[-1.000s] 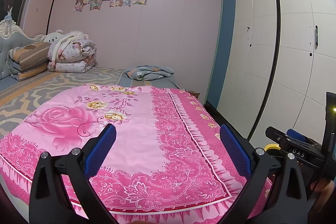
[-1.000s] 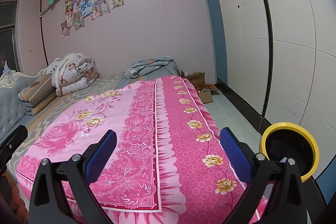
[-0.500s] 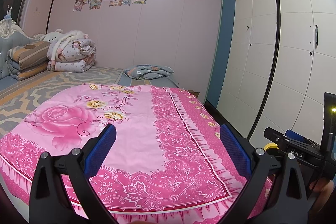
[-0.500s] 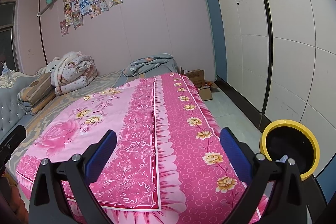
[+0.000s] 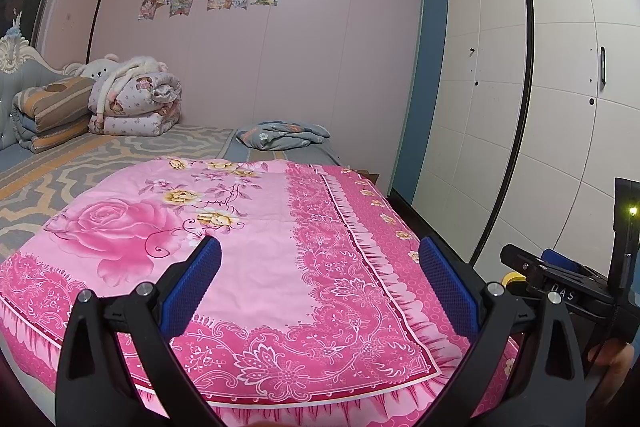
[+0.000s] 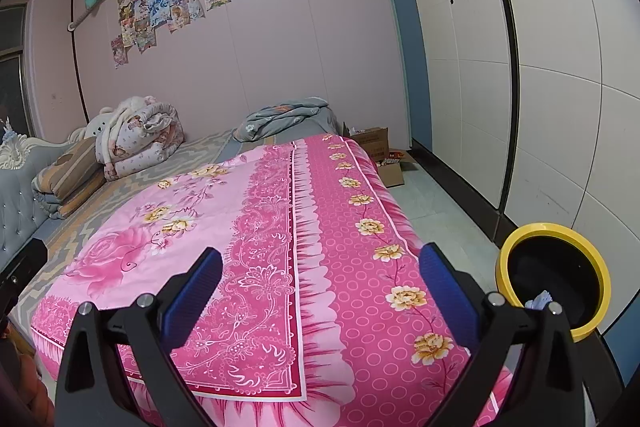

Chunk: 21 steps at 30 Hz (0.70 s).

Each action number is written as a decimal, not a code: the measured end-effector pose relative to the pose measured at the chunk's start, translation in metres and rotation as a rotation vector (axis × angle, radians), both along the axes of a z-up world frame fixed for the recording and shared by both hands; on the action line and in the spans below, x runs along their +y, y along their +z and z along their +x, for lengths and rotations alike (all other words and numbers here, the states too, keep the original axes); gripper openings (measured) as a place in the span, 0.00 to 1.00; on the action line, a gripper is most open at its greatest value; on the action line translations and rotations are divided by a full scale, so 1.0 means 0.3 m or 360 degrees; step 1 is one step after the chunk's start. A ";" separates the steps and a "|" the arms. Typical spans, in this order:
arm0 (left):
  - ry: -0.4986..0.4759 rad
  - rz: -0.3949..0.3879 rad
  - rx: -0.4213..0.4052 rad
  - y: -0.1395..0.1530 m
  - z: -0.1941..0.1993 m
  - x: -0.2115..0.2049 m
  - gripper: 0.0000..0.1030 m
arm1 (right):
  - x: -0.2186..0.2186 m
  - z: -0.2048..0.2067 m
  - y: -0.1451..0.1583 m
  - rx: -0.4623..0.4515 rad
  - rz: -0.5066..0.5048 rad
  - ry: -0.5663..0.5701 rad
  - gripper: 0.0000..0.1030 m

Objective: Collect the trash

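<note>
A yellow-rimmed black bin (image 6: 554,279) stands on the floor right of the bed, by the wardrobe; a bluish-white crumpled scrap (image 6: 540,299) lies inside it. A sliver of its yellow rim (image 5: 514,278) shows in the left wrist view behind the other gripper. My left gripper (image 5: 319,273) is open and empty above the foot of the pink floral quilt (image 5: 248,239). My right gripper (image 6: 320,273) is open and empty over the quilt's right side (image 6: 280,227), left of the bin. No loose trash shows on the quilt.
Folded quilts and a plush toy (image 5: 132,95) lie at the headboard end, a grey blanket (image 5: 282,135) mid-bed. Open cardboard boxes (image 6: 380,157) sit on the floor past the bed. White wardrobe doors (image 6: 540,87) line the right. A narrow floor aisle (image 6: 436,211) runs between.
Both views have shifted slightly; the right gripper's view has tilted so the bin sits a little higher and closer. Both grippers stay open and empty.
</note>
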<state>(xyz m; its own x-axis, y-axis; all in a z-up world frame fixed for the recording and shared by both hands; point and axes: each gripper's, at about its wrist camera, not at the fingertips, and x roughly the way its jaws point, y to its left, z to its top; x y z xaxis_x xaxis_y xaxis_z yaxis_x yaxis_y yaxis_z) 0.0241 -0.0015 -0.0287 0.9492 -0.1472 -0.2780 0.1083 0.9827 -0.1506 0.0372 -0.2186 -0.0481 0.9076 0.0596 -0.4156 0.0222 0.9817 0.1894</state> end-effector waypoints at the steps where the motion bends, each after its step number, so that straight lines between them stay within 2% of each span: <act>1: 0.0000 0.0002 0.0002 0.000 0.003 -0.001 0.92 | 0.001 0.001 -0.001 0.0003 0.0001 0.0000 0.92; 21: -0.0009 -0.0009 0.0022 -0.016 0.022 0.013 0.92 | 0.007 0.017 -0.021 0.0045 0.0014 -0.0003 0.92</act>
